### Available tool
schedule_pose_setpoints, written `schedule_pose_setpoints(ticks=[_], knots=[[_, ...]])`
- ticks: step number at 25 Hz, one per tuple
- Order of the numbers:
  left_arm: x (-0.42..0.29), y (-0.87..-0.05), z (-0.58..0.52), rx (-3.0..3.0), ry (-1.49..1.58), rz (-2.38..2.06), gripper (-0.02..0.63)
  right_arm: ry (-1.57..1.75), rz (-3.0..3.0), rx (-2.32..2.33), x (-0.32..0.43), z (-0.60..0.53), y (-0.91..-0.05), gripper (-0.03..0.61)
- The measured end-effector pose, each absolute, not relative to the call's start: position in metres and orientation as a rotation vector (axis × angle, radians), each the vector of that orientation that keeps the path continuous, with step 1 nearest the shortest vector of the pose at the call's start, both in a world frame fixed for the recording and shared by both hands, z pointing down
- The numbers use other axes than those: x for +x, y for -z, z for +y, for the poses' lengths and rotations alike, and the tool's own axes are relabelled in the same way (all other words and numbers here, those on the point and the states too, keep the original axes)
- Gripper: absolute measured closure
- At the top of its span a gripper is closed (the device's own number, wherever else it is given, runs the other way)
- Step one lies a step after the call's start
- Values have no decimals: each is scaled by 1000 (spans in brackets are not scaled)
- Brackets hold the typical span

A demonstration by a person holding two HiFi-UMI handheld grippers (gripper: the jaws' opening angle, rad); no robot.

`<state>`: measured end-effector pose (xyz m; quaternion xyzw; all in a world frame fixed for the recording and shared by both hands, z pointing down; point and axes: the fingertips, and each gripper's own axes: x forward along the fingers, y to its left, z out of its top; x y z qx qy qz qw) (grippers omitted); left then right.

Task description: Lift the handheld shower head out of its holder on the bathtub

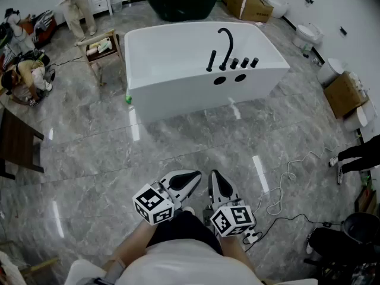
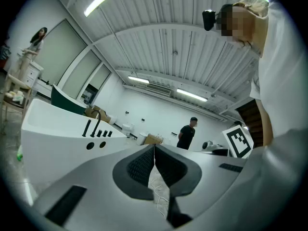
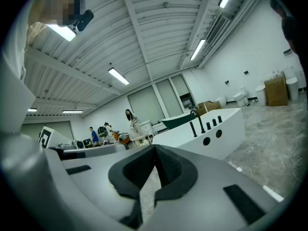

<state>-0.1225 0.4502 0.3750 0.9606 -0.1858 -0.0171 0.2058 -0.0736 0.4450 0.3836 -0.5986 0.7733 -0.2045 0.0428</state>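
A big white bathtub (image 1: 178, 94) sits far ahead on the shiny grey stone floor (image 1: 89, 159). The thin black handheld shower head (image 1: 211, 60) stands upright on the tub's near rim. It is just left of the curved black tap (image 1: 226, 46) and three small black knobs (image 1: 244, 62).

Both tools are near the person, well apart from the tub. The left gripper (image 1: 196, 174) has its jaws pressed together with nothing in them. The right gripper (image 1: 213, 174) is closed tight and empty too. A white cable (image 1: 285, 183) lies on the floor at the right.
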Motion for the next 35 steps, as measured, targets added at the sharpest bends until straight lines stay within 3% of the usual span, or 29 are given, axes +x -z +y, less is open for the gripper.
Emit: schedule_pose_setpoints(ticks=[35], knots=[[-58,-383,440,2659,92,-619,601,474,2323,-1760,1,443,-366,561]])
